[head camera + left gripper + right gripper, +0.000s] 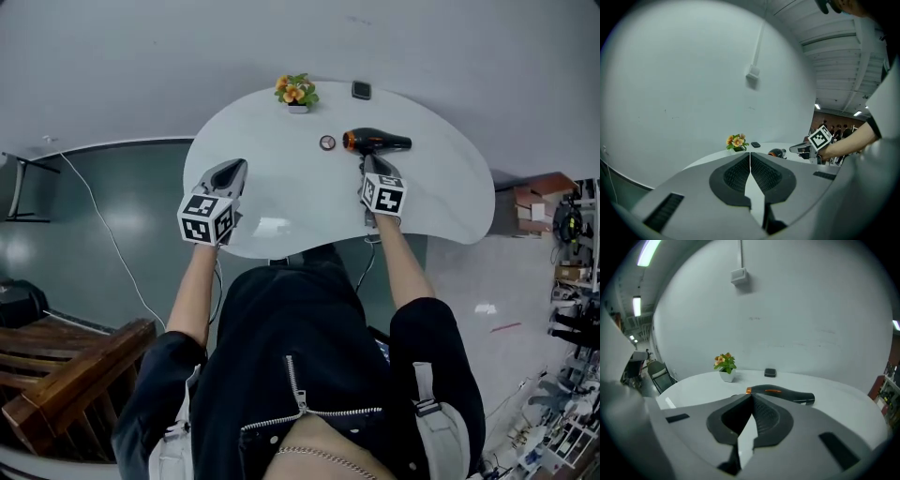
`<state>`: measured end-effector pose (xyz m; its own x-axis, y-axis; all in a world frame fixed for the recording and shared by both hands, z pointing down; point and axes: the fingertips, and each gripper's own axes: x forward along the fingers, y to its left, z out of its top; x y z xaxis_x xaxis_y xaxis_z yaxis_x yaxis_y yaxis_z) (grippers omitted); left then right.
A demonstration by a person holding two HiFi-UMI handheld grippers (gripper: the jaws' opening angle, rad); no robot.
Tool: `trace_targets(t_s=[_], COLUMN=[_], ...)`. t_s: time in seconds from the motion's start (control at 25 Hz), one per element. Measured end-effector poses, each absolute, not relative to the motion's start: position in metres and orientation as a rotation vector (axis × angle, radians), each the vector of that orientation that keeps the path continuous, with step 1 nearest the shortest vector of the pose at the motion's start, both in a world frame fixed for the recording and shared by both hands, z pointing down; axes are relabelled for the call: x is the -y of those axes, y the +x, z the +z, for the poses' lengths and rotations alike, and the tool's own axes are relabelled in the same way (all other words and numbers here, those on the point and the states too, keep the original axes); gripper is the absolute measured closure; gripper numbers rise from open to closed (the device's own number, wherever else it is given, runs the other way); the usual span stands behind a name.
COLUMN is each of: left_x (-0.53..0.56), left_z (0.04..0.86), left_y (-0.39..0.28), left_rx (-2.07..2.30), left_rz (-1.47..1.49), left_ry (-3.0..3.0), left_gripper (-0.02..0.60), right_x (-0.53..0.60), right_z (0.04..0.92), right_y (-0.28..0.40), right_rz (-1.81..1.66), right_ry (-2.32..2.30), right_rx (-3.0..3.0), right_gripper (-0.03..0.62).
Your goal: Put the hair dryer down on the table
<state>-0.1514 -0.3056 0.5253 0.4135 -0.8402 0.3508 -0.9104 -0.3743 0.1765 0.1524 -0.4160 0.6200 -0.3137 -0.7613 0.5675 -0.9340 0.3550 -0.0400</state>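
Right gripper point(751, 398), jaws together, hangs just short of hair dryer point(787, 394) on table point(693, 384).

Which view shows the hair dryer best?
Right gripper view: the hair dryer lies close and sharp on the table, barrel side-on. Head view shows it from above, small; left gripper view, only a distant, partly hidden end.

A smooth white table point(281, 192) with a soft sheen lies beneath the right claw point(751, 397), whose matt grey plastic shells hold dark, ribbed, rubbery-looking pads point(766, 416). Just beyond its tips, the hair dryer point(787, 394) shows glossy black plastic with an orange band. The left claw point(750, 154) has the same matt grey plastic and ribbed pads.
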Motion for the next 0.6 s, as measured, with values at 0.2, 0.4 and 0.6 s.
trace_targets(t_s=[0.2,0.4,0.6], left_x=[0.309,0.31,0.312], left_z=[0.519,0.516,0.508], left_y=[-0.148,-0.145,-0.138], left_rx=[1.502,1.498,1.494], left_rz=[0.279,0.266,0.257], left_ry=[2.357,2.373,2.395], left_gripper=[0.56,0.56,0.56], right_x=[0.401,0.384,0.367], right_z=[0.602,0.577,0.536], right_y=[0.137,0.121,0.098], right_rz=[0.44,0.36,0.224], right_ry=[1.44,1.416,1.382], right_rx=[2.219,2.279,2.39], right_gripper=[0.589,0.589,0.589])
